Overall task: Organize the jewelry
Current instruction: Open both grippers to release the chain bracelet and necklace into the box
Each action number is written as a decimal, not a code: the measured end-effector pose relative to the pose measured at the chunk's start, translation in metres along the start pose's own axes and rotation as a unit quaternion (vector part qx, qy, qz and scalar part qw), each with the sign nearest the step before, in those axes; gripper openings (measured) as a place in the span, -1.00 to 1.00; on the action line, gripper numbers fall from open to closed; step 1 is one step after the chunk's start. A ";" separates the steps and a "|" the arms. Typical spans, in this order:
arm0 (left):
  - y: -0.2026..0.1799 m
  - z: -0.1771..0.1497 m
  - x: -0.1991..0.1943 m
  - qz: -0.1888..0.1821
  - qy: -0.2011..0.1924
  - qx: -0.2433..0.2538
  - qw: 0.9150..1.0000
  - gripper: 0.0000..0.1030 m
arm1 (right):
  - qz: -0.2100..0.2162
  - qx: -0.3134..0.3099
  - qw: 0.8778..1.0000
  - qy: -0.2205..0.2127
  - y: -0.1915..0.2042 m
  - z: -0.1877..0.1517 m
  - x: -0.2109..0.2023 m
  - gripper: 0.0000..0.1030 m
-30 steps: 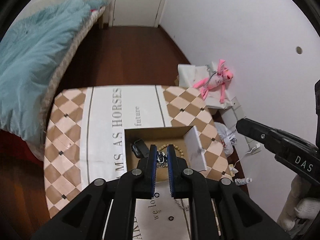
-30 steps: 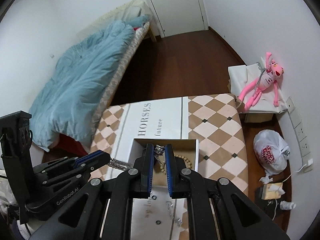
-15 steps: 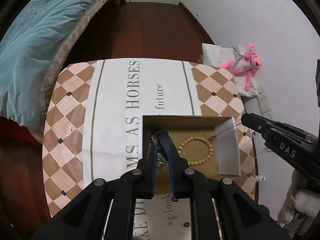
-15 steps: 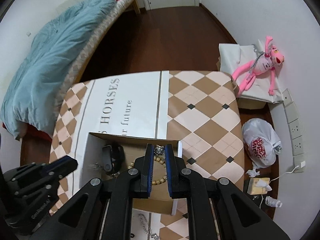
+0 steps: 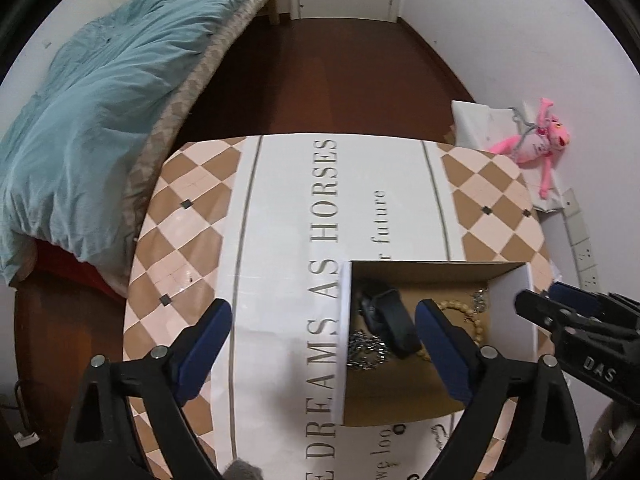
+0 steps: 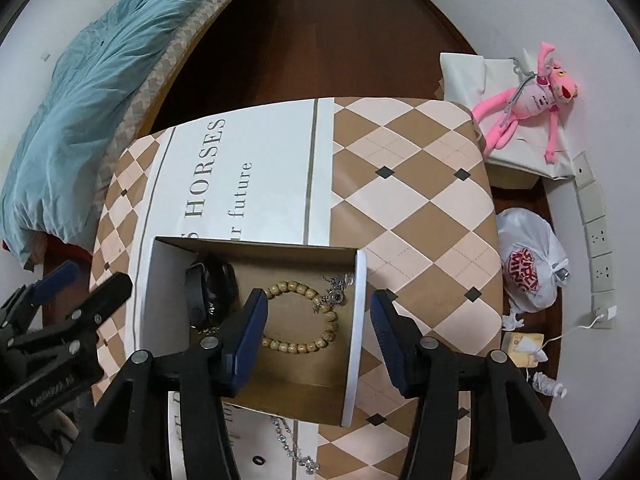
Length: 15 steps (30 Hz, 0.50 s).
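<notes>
An open cardboard box [image 5: 344,344] [image 6: 356,336] with white outer walls sits on the table. It holds a wooden bead bracelet [image 6: 308,320] [image 5: 472,316], a black watch [image 6: 208,292] [image 5: 392,324], a silver chain [image 5: 366,350] and a small silver piece [image 6: 338,290]. My left gripper [image 5: 324,328] is open and empty, straddling the box's left wall. My right gripper [image 6: 318,320] is open and empty, straddling the box's right wall. A silver necklace [image 6: 290,446] and a small black ring [image 6: 259,460] lie on the table in front of the box.
The table [image 5: 280,216] has a checkered cloth with printed words. A bed with a blue quilt [image 5: 92,92] stands at left. A pink plush toy [image 6: 528,96] and a white plastic bag [image 6: 528,264] lie by the right wall.
Both grippers were shut on silver jewelry a second ago. They moved over the box, opened, and the pieces now lie inside it.
</notes>
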<state>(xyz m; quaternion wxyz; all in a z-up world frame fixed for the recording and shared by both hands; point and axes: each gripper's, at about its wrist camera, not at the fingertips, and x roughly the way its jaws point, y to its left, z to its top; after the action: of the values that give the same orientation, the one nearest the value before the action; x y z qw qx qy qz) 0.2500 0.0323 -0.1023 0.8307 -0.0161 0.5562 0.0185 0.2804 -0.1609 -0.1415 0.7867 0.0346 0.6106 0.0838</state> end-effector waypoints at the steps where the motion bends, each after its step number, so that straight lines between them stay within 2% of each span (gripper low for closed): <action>1: 0.001 -0.002 0.001 0.000 0.000 0.000 1.000 0.88 | -0.004 0.001 1.000 -0.001 0.000 -0.002 0.000 0.08; 2: 0.001 -0.004 0.001 0.002 -0.001 0.000 1.000 0.89 | -0.008 0.002 1.000 -0.002 0.000 -0.004 -0.001 0.10; 4: 0.001 -0.008 0.001 0.010 -0.005 0.001 1.000 0.90 | -0.024 0.002 1.000 -0.005 0.000 -0.012 -0.001 0.36; 5: 0.002 -0.011 0.002 0.013 -0.005 0.000 1.000 0.91 | -0.033 0.000 0.999 -0.008 0.001 -0.015 -0.002 0.69; 6: 0.002 -0.013 0.002 0.013 -0.006 0.000 1.000 0.91 | -0.039 -0.002 0.999 -0.009 0.002 -0.018 -0.002 0.87; 15: -0.002 -0.035 -0.006 0.023 -0.022 0.012 0.999 0.94 | -0.075 -0.005 0.997 -0.016 0.004 -0.050 0.001 0.89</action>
<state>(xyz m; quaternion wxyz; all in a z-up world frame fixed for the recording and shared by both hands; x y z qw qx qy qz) 0.2154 0.0290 -0.1102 0.8421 0.0069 0.5383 0.0311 0.2318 -0.1595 -0.1543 0.8009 -0.0141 0.5981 0.0270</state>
